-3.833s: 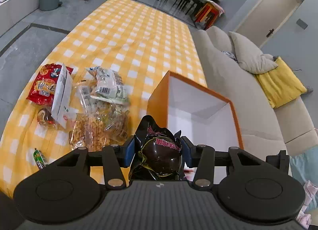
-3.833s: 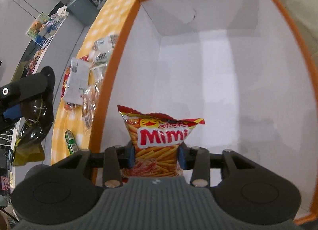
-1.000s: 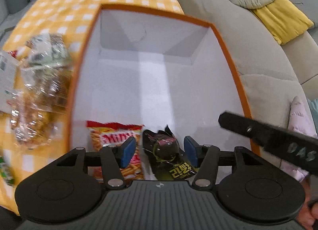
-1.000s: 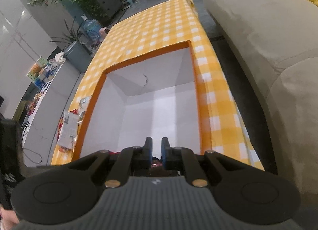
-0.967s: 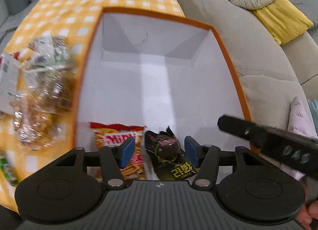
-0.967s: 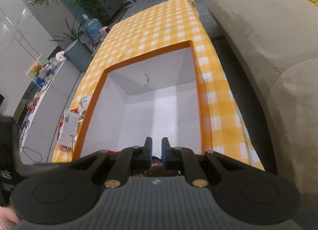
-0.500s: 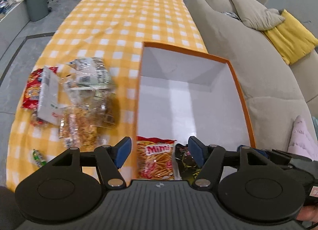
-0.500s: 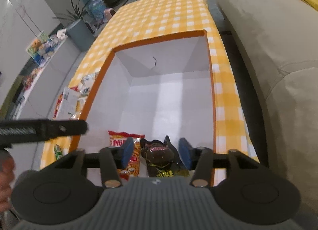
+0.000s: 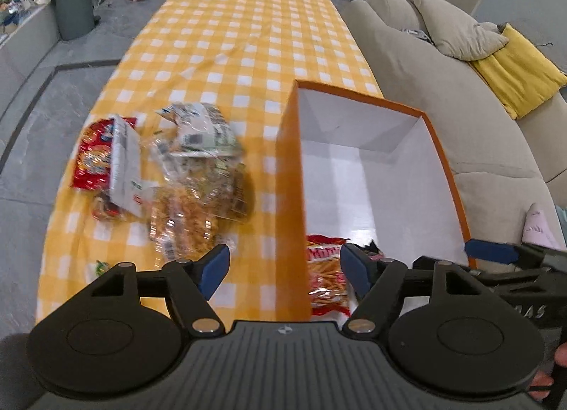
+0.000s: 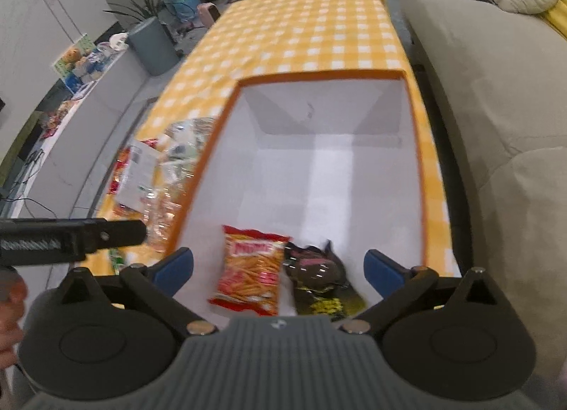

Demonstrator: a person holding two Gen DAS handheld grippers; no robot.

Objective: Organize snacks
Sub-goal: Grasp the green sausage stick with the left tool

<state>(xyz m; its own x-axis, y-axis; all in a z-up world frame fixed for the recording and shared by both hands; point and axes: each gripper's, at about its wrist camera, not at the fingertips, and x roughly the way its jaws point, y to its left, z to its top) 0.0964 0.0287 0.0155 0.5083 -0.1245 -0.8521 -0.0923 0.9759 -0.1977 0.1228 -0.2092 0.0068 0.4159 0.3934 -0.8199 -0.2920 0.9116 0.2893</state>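
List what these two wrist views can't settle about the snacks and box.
- Pile of snacks, left wrist view: motion blur, labels unreadable, count unclear.
- Dark packet, left wrist view: almost all hidden behind the left tongs.
- Orange box, right wrist view: near wall hidden by the right tongs.
- Small green packet, left wrist view: mostly covered, blurred.

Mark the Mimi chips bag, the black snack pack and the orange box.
Mimi chips bag (image 10: 250, 270), right wrist view, middle of its front.
black snack pack (image 10: 313, 270), right wrist view, its dark bulging centre.
orange box (image 10: 421, 176), right wrist view, right-hand rim.
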